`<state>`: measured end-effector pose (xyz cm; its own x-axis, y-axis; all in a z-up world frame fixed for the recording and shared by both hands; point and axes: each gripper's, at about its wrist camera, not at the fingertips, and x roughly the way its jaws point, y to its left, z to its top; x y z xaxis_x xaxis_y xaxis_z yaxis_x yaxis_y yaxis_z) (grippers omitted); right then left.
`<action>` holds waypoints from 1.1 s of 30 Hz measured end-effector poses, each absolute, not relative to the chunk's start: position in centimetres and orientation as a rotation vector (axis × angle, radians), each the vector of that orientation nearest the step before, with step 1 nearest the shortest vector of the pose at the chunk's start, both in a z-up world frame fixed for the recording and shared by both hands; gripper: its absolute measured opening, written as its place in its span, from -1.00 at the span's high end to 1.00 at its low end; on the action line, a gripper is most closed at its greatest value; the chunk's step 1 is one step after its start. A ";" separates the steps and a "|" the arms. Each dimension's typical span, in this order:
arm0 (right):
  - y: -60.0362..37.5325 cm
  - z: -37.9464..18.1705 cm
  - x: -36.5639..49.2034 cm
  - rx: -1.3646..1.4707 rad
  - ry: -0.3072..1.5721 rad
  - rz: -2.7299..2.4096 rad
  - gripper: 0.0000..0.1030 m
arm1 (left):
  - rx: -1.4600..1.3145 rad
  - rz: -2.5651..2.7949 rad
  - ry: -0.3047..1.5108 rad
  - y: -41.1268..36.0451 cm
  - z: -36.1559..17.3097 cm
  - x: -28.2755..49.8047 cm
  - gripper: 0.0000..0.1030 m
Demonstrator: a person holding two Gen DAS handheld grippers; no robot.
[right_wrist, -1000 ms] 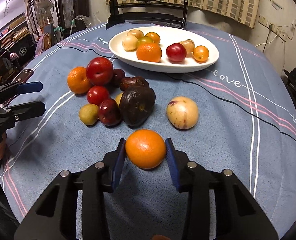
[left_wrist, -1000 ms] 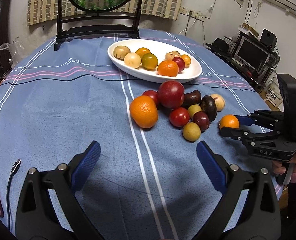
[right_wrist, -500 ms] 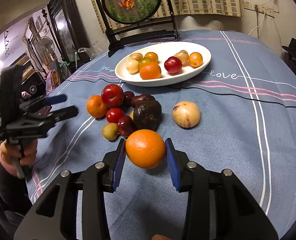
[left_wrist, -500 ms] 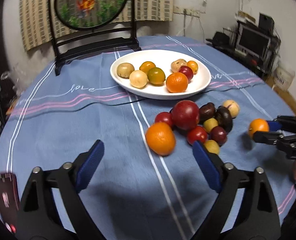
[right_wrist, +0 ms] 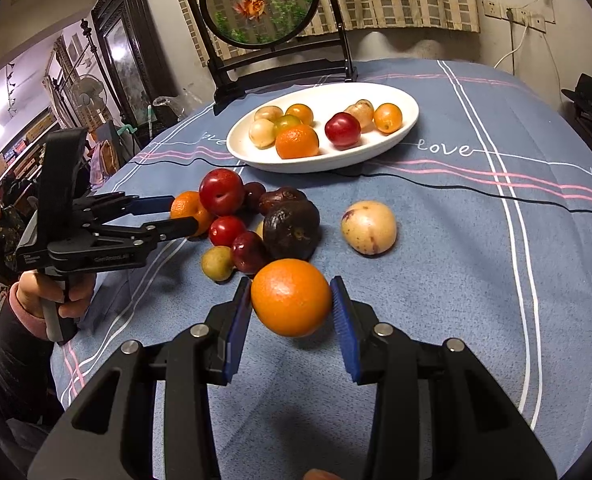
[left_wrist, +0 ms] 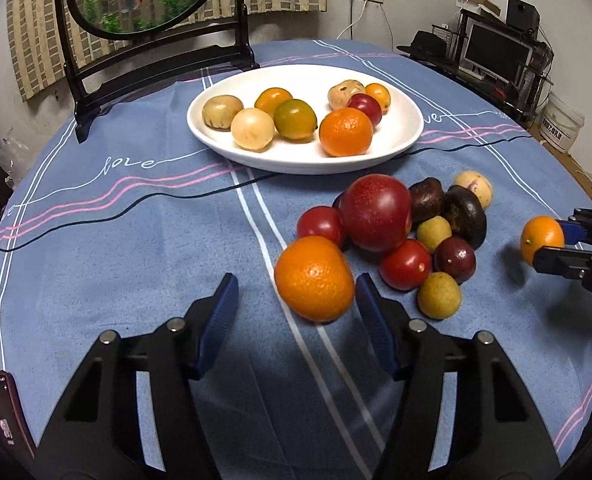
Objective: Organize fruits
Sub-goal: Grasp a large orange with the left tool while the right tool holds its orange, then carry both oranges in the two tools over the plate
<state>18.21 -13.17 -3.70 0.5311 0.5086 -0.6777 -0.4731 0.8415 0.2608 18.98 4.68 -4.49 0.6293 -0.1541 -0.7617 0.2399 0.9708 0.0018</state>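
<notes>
Orange (left_wrist: 314, 278) at near edge of fruit pile on table (left_wrist: 116, 240), sitting between your left gripper (left_wrist: 296, 304) jaws, just closing in, far pad close, near pad not on it: still released. Right gripper (right_wrist: 292, 308) clenched on second orange (right_wrist: 291, 297), lifted clear.

Risk: uneven close shoves orange into red plum (left_wrist: 322, 226), pile scatters toward table rim.

Round fruit, no real long axis; stem end not visible.
</notes>
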 end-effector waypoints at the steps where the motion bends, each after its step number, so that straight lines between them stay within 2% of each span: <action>1: -13.1 -3.7 18.2 0.046 0.824 0.585 0.22 | 0.107 -0.227 0.863 4.6 -4.5 19.1 -0.21; 7: -13.2 -3.8 18.3 0.053 0.829 0.584 0.22 | 0.106 -0.254 0.884 3.9 -4.9 19.6 0.16; 33: -13.4 -3.8 18.4 0.058 0.818 0.569 0.22 | -0.030 -0.174 0.834 6.2 -3.9 17.9 0.20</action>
<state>18.41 -13.42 -3.75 0.5431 0.5011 -0.6737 -0.4572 0.8495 0.2633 17.87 6.19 -3.89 0.6584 -0.1652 -0.7343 0.1415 0.9854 -0.0949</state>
